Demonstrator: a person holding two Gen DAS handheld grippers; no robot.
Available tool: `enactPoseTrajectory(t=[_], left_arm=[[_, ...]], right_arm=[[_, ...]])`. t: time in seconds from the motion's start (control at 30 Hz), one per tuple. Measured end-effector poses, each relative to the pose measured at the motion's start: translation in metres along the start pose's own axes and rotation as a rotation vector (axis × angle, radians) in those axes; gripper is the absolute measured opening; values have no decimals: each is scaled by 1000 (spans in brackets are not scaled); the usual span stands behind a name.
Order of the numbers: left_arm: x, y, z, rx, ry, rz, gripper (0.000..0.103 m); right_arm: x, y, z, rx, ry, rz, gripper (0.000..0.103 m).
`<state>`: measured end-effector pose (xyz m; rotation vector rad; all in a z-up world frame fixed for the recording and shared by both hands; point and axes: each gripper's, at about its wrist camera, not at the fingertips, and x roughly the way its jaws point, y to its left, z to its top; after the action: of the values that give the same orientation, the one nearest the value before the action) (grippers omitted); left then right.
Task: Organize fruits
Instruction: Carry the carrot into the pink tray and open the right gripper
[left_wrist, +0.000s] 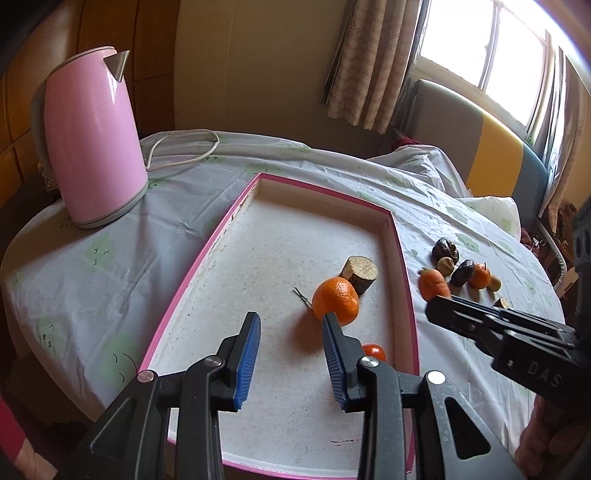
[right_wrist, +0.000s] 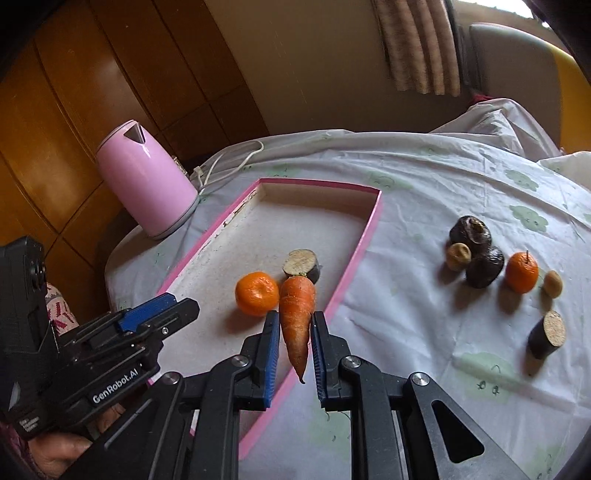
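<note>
One carrot (right_wrist: 297, 317) was held between the blue pads of the right tool (right_wrist: 293, 354), which was clamped on it. The carrot was orange, a little rough on its skin, thick at the far end and narrowing to a thin tip that pointed back toward the tool. It was held above the near right rim of the pink-edged tray (right_wrist: 354, 266) on the bench (right_wrist: 424, 332). Inside the tray a round tangerine (right_wrist: 256, 293) and a cut brown stub (right_wrist: 301, 264) were seen. The left tool (left_wrist: 290, 354) was kept partly apart over the tray, with nothing between its pads. On the cloth to the right, dark wrinkled fruits (right_wrist: 476, 251) and another tangerine (right_wrist: 521, 272) were placed.
</note>
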<state>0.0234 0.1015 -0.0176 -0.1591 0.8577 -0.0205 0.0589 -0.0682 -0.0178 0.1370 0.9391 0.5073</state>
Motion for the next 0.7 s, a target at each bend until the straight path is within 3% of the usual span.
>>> enactPoseTrajectory(t=[0.4,0.7], left_arm=[[0,10,0,-32,0,10,34],[2,8,-3,-33,10,7,35]], right_arm=[[32,4,17,88,52,49,18],[28,2,2,65,39,1,21]])
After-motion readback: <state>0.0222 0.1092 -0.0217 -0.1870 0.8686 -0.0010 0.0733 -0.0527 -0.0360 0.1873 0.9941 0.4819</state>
